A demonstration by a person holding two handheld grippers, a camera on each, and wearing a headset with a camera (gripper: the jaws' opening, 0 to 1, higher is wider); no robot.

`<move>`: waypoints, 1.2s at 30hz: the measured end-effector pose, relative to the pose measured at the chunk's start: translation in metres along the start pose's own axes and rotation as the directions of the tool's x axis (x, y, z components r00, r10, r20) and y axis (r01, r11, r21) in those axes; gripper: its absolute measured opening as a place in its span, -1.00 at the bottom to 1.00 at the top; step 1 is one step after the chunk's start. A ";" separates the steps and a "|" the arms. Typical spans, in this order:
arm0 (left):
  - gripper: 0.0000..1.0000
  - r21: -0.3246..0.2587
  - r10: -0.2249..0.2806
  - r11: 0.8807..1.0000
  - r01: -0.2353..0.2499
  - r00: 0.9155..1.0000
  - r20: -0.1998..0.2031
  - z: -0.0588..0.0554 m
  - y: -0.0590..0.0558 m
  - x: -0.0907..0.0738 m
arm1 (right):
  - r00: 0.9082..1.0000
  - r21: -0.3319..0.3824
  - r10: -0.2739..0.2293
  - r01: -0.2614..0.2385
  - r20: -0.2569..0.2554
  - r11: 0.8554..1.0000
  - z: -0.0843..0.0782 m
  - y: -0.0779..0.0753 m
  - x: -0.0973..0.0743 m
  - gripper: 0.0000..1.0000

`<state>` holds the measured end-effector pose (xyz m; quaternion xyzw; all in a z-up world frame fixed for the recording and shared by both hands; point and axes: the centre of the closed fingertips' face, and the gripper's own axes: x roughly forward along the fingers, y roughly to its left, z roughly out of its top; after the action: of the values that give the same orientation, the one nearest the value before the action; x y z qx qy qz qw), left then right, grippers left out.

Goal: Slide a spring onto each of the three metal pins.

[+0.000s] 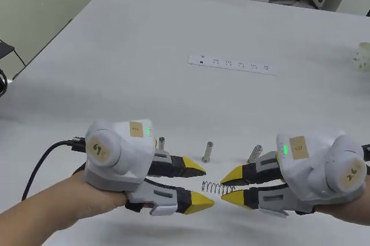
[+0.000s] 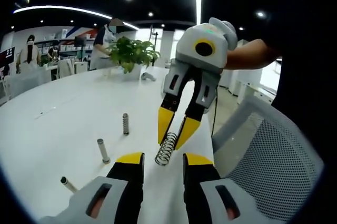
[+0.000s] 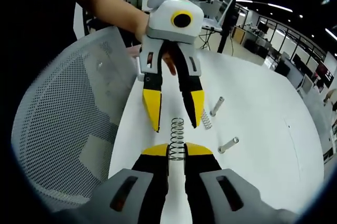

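**Q:** how far along is this? looks barely started tbh

**A:** approx 1 of 3 done imo. The right pin (image 1: 255, 154) has a fitted spring (image 2: 126, 123) round it. The middle pin (image 1: 207, 151) and left pin (image 1: 161, 142) are bare, both upright on the surface (image 1: 173, 55). So 2 pins left to do.

**Q:** and the claws, what's in them?

**A:** The right claw (image 1: 230, 186) looks clamped on 1 end of a 2nd spring (image 1: 217, 187). That spring lies roughly level between the 2 claws, nearer to the person than the row of pins and just near of the middle pin. It's low by the surface, can't tell if it touches. The left claw (image 1: 199, 184) has its jaws apart w/ nothing gripped. Its tips sit either side of the spring's free end, can't tell if they touch it. My guess is it's a handover or a re-grip before this spring goes on a bare pin.

**Q:** full count pls

**A:** 3 pins: 1 sprung, 2 bare. 2 springs: 1 fitted, 1 held. 2 claws. Also 1 power strip (image 1: 231, 64) at the far side, well apart from the work.
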<state>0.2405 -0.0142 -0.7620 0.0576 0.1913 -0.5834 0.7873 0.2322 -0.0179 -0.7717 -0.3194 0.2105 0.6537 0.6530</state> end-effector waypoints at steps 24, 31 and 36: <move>-0.96 0.052 -0.043 0.998 0.043 0.999 -0.005 0.001 -0.011 0.002 | 1.000 -0.011 0.014 -0.014 0.009 1.000 0.004 0.006 -0.001 -0.84; -0.97 0.052 -0.053 0.997 0.053 0.999 0.001 0.004 -0.013 0.002 | 1.000 0.068 0.006 -0.008 0.024 0.998 0.004 0.004 -0.004 -0.81; -0.96 0.048 -0.055 0.997 0.055 0.998 0.001 0.003 -0.014 0.001 | 1.000 0.083 0.005 -0.006 0.015 0.997 -0.002 0.004 -0.006 -0.80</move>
<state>0.2287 -0.0204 -0.7574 0.0705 0.1779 -0.6094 0.7694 0.2282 -0.0234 -0.7696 -0.2865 0.2336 0.6485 0.6654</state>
